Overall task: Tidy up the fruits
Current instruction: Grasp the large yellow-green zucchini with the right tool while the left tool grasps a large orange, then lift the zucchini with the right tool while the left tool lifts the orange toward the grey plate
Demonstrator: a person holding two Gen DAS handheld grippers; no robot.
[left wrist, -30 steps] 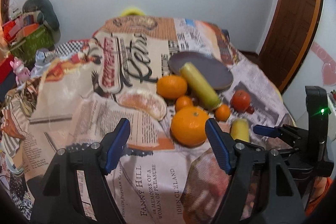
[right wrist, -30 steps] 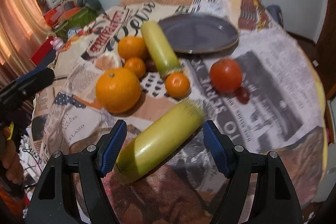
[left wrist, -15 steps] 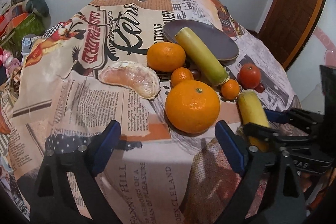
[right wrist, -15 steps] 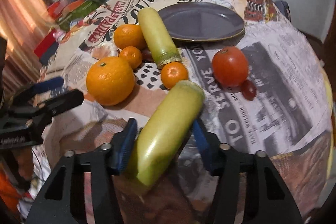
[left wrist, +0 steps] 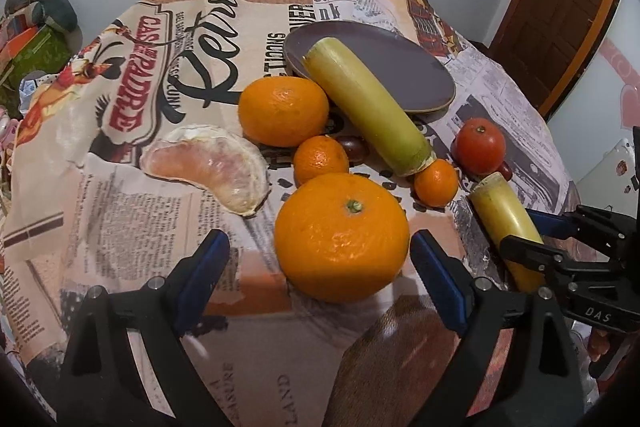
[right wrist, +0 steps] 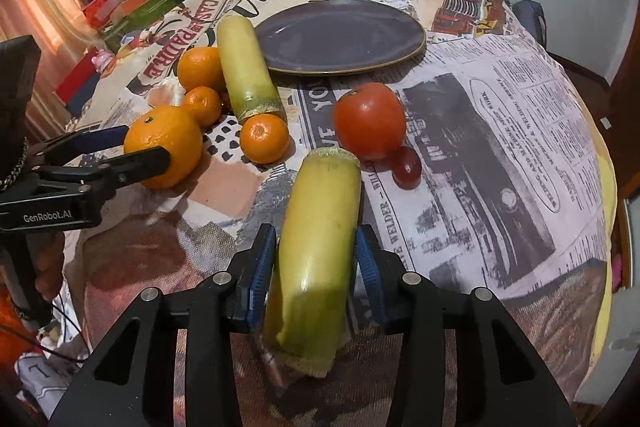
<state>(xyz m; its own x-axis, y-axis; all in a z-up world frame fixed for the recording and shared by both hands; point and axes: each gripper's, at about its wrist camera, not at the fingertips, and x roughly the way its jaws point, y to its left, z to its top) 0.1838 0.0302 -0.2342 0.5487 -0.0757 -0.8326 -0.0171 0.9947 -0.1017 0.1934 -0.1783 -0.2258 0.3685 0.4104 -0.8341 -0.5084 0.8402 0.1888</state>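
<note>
The near sugarcane piece [right wrist: 320,239] lies at the near right of the table [right wrist: 520,155], its far cut end just beside the tomato [right wrist: 369,121]. The right gripper [right wrist: 316,263] has both blue pads pressed against its sides. A large orange [left wrist: 342,237] sits left of it, between the widely parted fingers of the left gripper [left wrist: 320,267], which grips nothing. Farther off lie two small tangerines, a mid-sized orange [left wrist: 283,111], a pomelo segment [left wrist: 208,167] and a second sugarcane piece [left wrist: 366,107] leaning onto the purple plate [left wrist: 416,67].
</note>
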